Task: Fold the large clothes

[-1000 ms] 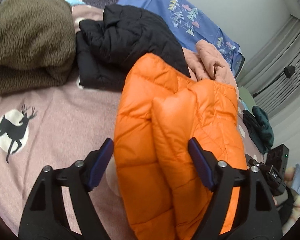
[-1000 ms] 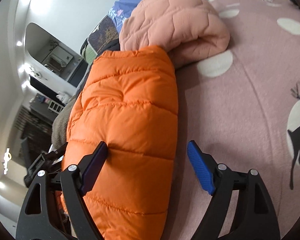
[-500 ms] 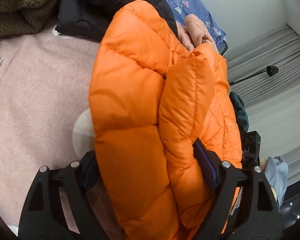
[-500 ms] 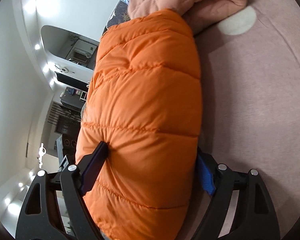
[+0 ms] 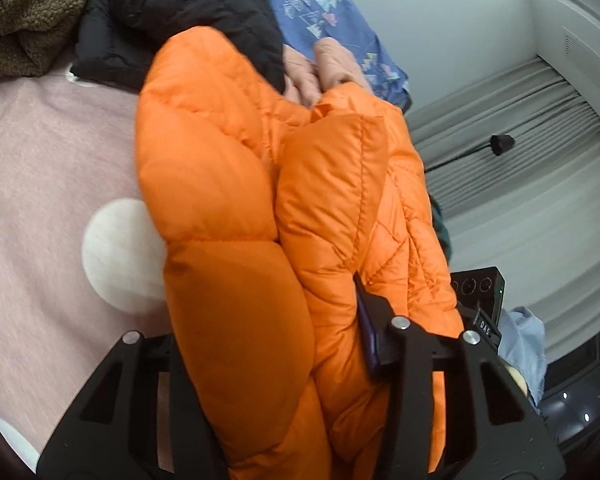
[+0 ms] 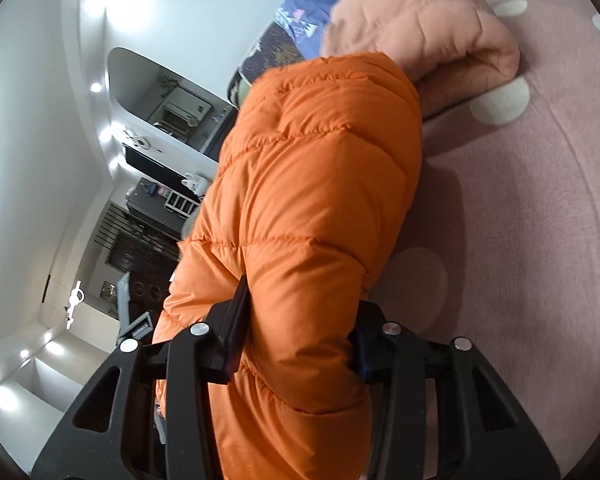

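A folded orange puffer jacket (image 5: 236, 208) fills the middle of both views, raised above the pink bedspread (image 5: 40, 168). My left gripper (image 5: 272, 344) is shut on one end of the jacket; only its right blue pad shows, the left one is buried in the fabric. My right gripper (image 6: 300, 332) is shut on the other end of the jacket (image 6: 312, 200), squeezing the padding between its jaws. The jacket hangs between the two grippers, its far end close to the clothes at the back.
A folded black jacket (image 5: 172, 12) and a peach quilted jacket (image 6: 420, 28) lie at the far side of the bed. An olive fleece bundle (image 5: 24, 20) sits at the far left. A blue patterned pillow (image 5: 320, 8) lies behind. Grey curtains (image 5: 520, 168) hang right.
Both grippers went from open around the jacket to closed on it. The jacket has lifted off the bedspread and moved toward the pile at the back.
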Demonstrator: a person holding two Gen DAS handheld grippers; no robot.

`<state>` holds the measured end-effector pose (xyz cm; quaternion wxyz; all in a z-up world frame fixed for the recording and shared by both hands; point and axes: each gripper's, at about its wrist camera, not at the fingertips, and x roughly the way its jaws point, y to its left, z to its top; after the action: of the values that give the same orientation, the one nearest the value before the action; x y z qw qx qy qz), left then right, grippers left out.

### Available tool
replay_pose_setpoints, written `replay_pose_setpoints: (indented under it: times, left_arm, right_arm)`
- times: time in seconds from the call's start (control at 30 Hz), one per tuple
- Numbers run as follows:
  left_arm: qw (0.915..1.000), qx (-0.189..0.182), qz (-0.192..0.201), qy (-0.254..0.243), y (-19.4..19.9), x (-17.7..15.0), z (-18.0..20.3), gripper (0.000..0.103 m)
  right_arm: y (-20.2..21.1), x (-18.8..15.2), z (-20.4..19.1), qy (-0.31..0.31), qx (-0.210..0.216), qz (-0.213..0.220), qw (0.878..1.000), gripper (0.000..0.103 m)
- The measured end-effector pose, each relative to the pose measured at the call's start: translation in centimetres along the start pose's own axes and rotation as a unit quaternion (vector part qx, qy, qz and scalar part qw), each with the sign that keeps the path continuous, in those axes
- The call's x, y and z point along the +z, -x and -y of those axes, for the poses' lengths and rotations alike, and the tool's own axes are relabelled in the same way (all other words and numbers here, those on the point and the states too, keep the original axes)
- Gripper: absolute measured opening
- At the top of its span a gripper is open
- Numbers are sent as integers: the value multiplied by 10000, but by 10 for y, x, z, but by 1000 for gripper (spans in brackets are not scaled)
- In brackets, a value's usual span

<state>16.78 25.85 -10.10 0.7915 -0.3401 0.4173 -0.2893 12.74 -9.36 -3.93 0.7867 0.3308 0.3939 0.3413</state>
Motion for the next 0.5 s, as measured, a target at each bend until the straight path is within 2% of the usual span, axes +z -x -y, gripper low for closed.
replay_pose_setpoints:
  times: [0.33,0.5]
  left_arm:
    - [9984,-343,194,-418,18,-14,64,45]
    - [9966,-472,241,-636,12,-7,98,45]
  right_arm:
    - [48,2,-31,271,240,436,9984,44]
    - [82,11,-31,322,268,687,9968,44]
